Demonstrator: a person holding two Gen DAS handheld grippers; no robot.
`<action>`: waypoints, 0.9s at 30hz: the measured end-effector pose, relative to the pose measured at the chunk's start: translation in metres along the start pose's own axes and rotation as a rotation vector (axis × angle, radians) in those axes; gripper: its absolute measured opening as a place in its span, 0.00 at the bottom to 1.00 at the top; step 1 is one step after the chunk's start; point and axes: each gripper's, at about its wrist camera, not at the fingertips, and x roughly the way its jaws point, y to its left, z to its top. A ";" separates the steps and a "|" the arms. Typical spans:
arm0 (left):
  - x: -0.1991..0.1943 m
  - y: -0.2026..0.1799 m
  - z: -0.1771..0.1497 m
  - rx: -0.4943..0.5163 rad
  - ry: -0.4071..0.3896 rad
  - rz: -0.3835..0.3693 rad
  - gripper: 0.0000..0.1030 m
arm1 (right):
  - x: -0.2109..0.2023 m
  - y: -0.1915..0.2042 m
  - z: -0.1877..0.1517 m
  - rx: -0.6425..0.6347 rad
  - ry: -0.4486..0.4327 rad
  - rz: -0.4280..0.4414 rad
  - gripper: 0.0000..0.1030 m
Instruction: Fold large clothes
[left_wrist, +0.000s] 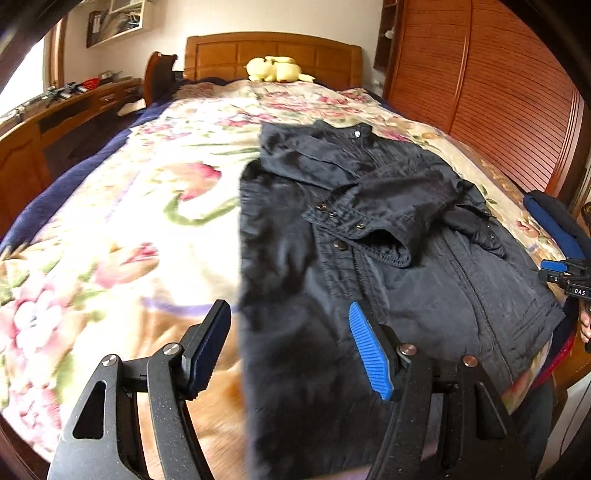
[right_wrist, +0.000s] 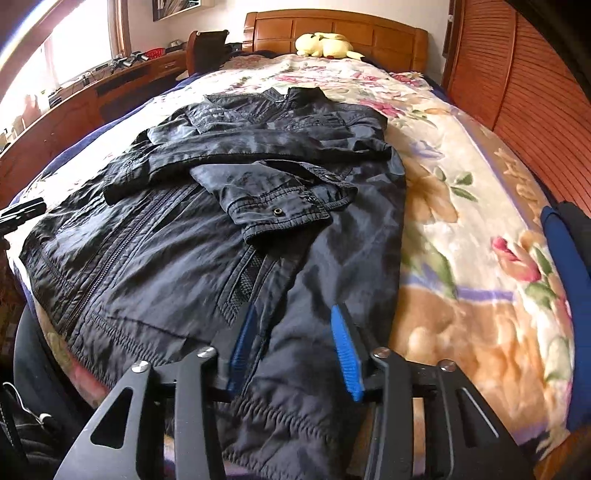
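A dark navy jacket lies front up on the floral bedspread, both sleeves folded across its chest. It also shows in the right wrist view. My left gripper is open over the jacket's lower left edge, one finger over the bedspread, one over the cloth. My right gripper is open over the jacket's lower right hem, with cloth lying between its blue pads. The right gripper also shows at the far right of the left wrist view.
A yellow plush toy lies by the wooden headboard. A slatted wooden wardrobe stands along the right of the bed. A wooden desk with small items runs along the left. A dark blue folded garment sits at the bed's right edge.
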 end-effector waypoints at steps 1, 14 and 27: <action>-0.005 0.003 -0.001 0.000 -0.004 0.012 0.66 | -0.002 -0.001 -0.002 0.008 0.002 -0.005 0.49; -0.024 0.009 -0.027 0.013 0.041 0.049 0.66 | -0.048 0.007 -0.018 0.021 -0.031 -0.062 0.52; -0.005 0.000 -0.043 0.017 0.109 0.057 0.66 | -0.067 0.005 -0.031 0.034 -0.081 -0.049 0.53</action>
